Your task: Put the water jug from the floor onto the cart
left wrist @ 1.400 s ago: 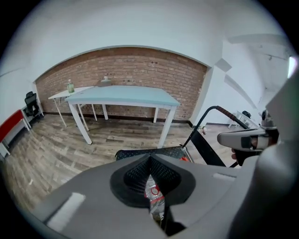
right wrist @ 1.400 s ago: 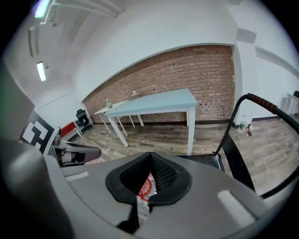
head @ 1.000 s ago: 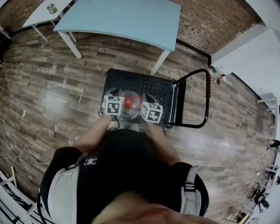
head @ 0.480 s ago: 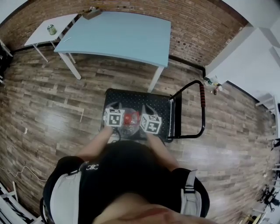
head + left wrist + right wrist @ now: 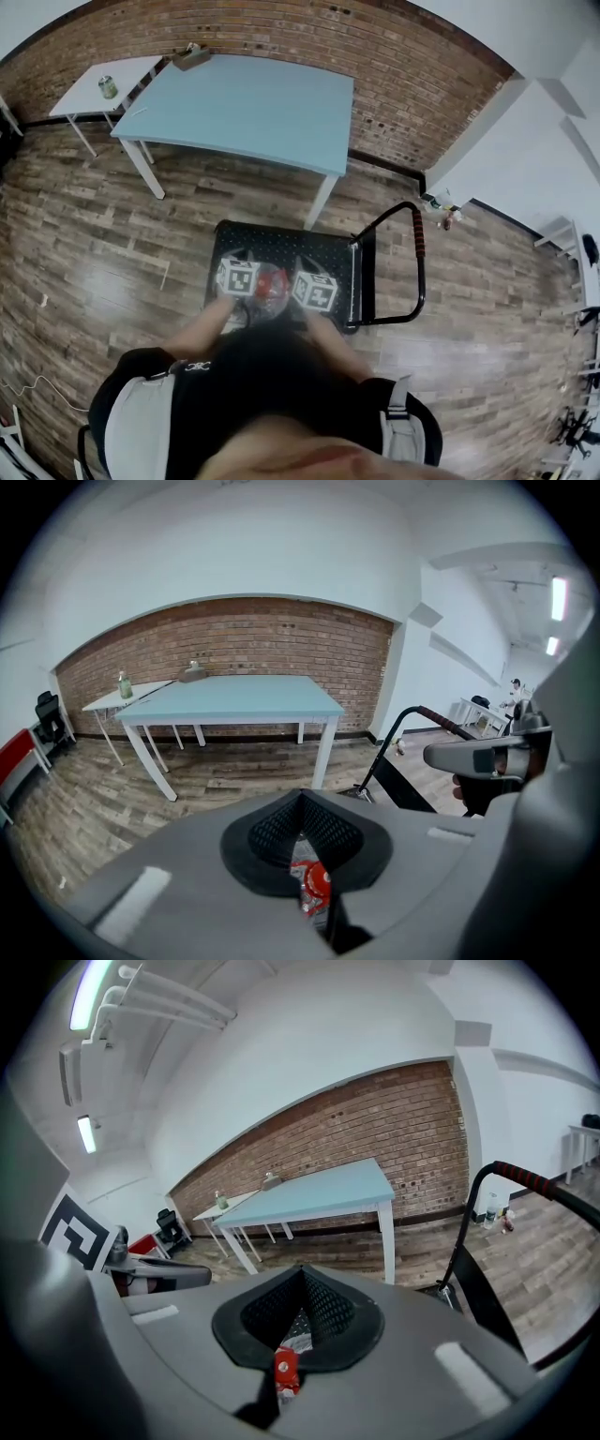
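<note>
The clear water jug [image 5: 270,294] with a red cap [image 5: 275,277] sits between my two grippers, over the near part of the black cart's deck [image 5: 281,242]. My left gripper [image 5: 246,283] presses its left side and my right gripper [image 5: 306,294] its right side, each under its marker cube. Both pairs of jaws are shut, tips together. In the left gripper view the red cap [image 5: 317,883] shows through the gap behind the closed jaws [image 5: 301,797]. The right gripper view shows the cap [image 5: 284,1369] the same way below its jaws [image 5: 302,1275]. Whether the jug rests on the deck is hidden.
The cart's black handle with a red grip [image 5: 418,251] stands at its right end. Beyond the cart is a light-blue table [image 5: 244,108], with a small white table [image 5: 103,80] to its left against the brick wall. Small bottles [image 5: 441,208] stand by the wall corner.
The head view has lifted, so more of the wall and the tables shows and the cart looks smaller. Both grippers and the jug stay at the cart's near part.
</note>
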Motion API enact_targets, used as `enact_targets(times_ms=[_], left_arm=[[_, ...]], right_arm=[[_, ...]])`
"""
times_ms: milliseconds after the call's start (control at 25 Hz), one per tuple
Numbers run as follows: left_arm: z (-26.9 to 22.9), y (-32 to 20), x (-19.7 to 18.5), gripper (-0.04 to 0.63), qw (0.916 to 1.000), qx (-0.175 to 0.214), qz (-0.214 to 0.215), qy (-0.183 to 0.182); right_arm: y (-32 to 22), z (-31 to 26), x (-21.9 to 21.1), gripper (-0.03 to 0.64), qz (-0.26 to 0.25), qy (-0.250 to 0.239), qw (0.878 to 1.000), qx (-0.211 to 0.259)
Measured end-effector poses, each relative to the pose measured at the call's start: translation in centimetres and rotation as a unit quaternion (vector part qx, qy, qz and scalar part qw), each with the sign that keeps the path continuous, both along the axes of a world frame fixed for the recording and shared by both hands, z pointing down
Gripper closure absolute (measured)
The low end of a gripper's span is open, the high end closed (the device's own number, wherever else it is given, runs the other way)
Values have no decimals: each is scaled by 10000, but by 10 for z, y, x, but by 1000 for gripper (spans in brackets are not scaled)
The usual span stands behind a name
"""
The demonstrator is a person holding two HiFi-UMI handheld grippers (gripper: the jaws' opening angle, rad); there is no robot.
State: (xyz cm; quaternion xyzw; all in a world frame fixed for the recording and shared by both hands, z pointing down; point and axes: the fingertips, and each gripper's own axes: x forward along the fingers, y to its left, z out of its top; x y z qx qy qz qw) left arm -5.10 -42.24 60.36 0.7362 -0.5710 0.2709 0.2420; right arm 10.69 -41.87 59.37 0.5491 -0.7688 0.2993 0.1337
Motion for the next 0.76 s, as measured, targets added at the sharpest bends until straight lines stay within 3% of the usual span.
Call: enact_targets(times_ms=[760], left_arm=[[-2,-20,6,594,10000,16,-6,-73]], right_arm=[[-24,9,4,604,-48,-33,9999,-128]])
